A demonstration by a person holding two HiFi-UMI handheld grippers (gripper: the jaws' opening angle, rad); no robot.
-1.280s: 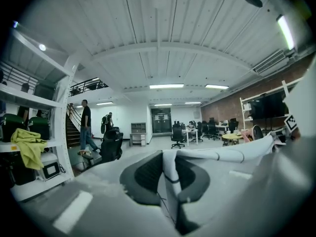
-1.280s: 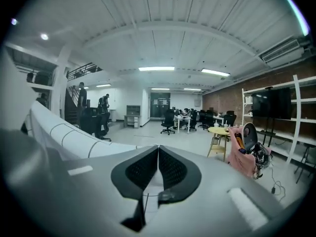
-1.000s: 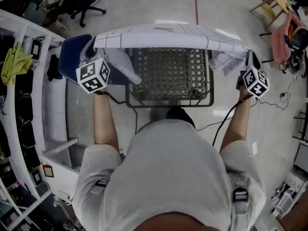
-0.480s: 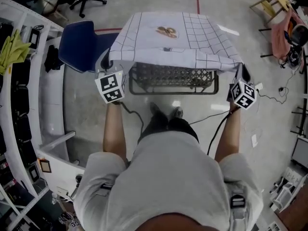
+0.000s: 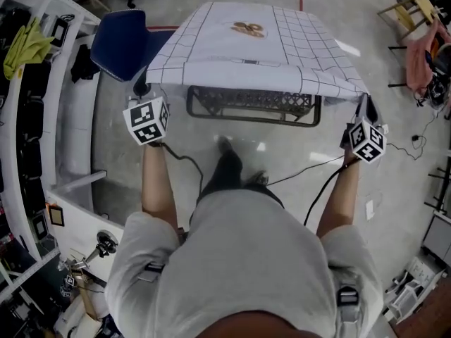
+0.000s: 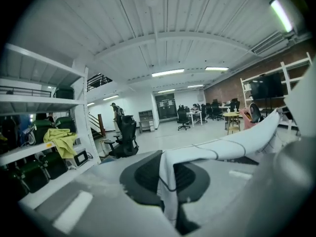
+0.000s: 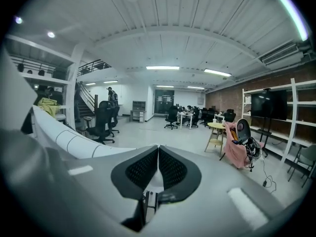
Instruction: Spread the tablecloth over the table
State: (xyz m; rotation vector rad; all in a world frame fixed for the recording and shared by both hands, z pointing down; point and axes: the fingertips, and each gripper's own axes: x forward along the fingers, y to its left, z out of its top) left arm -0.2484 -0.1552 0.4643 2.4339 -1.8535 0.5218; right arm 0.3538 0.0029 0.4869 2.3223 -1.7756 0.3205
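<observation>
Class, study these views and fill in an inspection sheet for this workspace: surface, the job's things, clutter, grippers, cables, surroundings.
surface: mesh table, near strip uncovered.
job's things: checked tablecloth draped over most of the table, near edge raised off it.
clutter: nothing seen on the table.
grippers: left gripper and right gripper each shut on a near corner of the tablecloth.
cables: one black cable trails from the left gripper, another from the right gripper.
surroundings: blue chair, shelving with yellow cloth, pink cloth at right.
</observation>
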